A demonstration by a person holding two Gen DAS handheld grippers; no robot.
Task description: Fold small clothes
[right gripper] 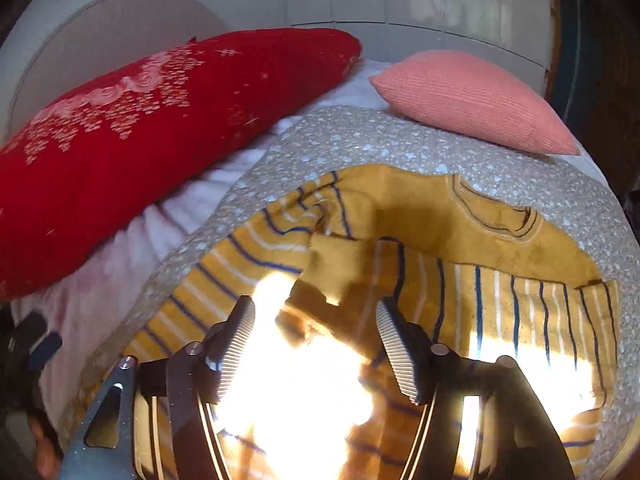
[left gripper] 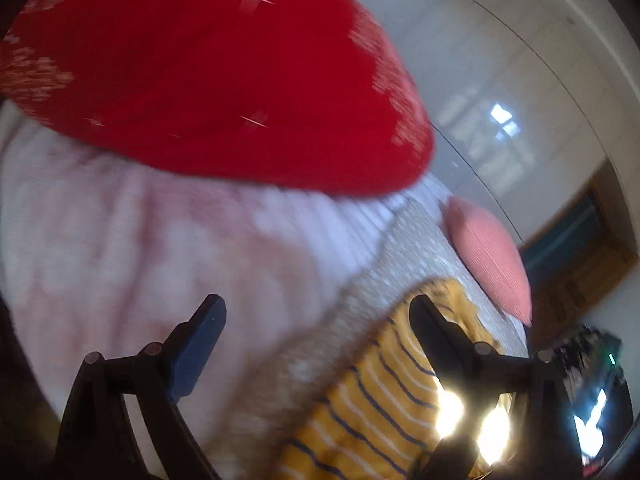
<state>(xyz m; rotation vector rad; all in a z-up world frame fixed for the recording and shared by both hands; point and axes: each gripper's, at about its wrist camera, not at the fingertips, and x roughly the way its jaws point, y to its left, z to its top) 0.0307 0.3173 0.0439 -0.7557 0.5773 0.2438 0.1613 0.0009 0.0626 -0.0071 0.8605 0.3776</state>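
Right now both grippers sit apart w/ nothing between them: right gripper (right gripper: 316, 344) hovers over the yellow striped shirt (right gripper: 500, 296), which lies flat on the speckled blanket (right gripper: 360, 140) on the bed; left gripper (left gripper: 316, 336) is off its edge. Pinch one layer at a sleeve, pull across evenly. Sun glare hides the near hem; left view is blurred.

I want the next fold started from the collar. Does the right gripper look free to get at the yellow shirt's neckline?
Probably yes. The right gripper hovers open over the striped yellow shirt, and the neckline lies uncovered ahead of it on the speckled grey cloth; the pink pillow sits beyond.
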